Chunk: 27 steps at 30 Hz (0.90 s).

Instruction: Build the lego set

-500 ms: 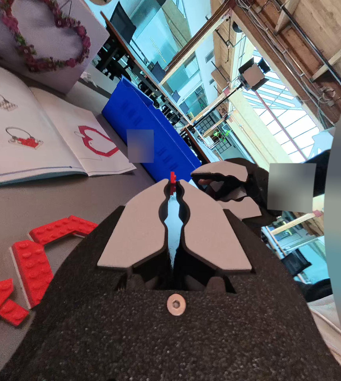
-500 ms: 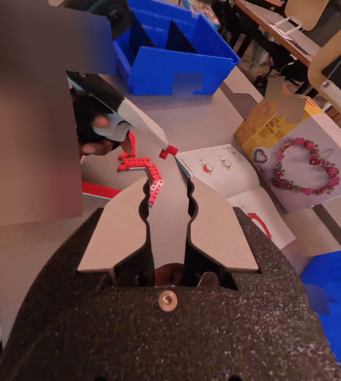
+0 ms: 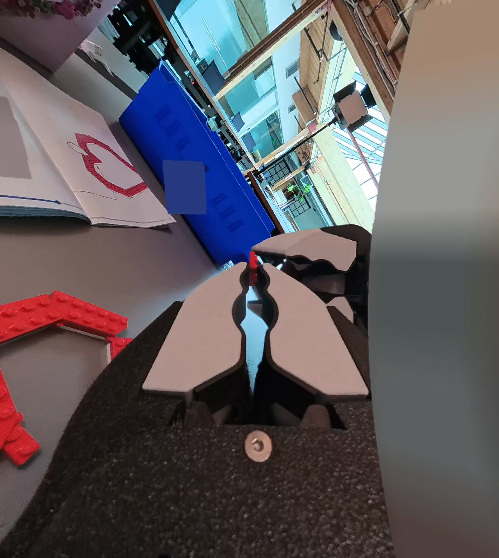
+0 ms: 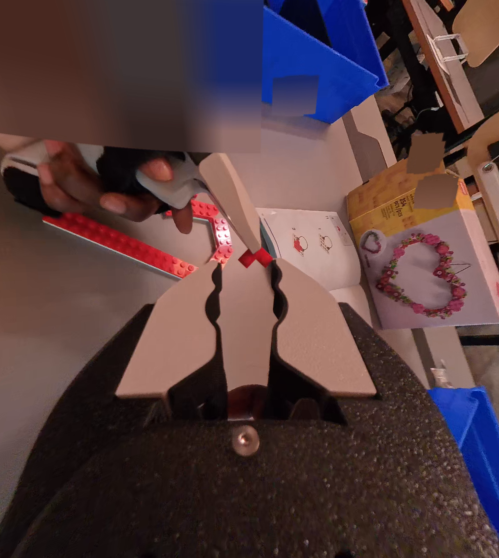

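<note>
The red plastic heart frame of joined plates [image 3: 46, 317] lies part-built on the grey counter [image 3: 106, 265]; probably many pieces remain. The left gripper [image 3: 254, 267] pinches a small red stepped brick [image 4: 254, 257] aloft, near the right gripper [image 4: 245, 265], jaws apart and empty

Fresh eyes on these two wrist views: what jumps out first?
The small red piece pinched at the tips of the left gripper, held in the air just ahead of the open right gripper. Then the red plate frame on the grey table, and the heart-wreath box beside the open instruction booklet.
</note>
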Motion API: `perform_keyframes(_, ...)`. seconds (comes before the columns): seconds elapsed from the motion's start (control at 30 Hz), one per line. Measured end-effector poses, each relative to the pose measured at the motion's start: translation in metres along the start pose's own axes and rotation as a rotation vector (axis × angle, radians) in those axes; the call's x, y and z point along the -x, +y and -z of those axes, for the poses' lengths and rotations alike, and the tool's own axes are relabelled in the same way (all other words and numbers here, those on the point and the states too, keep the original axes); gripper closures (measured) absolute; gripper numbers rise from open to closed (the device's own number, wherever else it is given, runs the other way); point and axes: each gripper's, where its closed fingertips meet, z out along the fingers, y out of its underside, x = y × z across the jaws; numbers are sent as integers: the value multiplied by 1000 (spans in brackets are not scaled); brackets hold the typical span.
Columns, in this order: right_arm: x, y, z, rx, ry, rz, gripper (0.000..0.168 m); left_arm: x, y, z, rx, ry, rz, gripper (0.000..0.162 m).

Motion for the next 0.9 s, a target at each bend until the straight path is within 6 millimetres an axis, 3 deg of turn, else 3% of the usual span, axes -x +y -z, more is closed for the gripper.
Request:
perform_keyframes(0.33, -4, 4, -1, 7, 29, 57, 142, 0, 4, -2, 16, 12, 13, 159)
perform_keyframes(0.9, -1, 4, 0, -19, -1, 3, 145, -1, 8, -3, 24, 33, 30, 159)
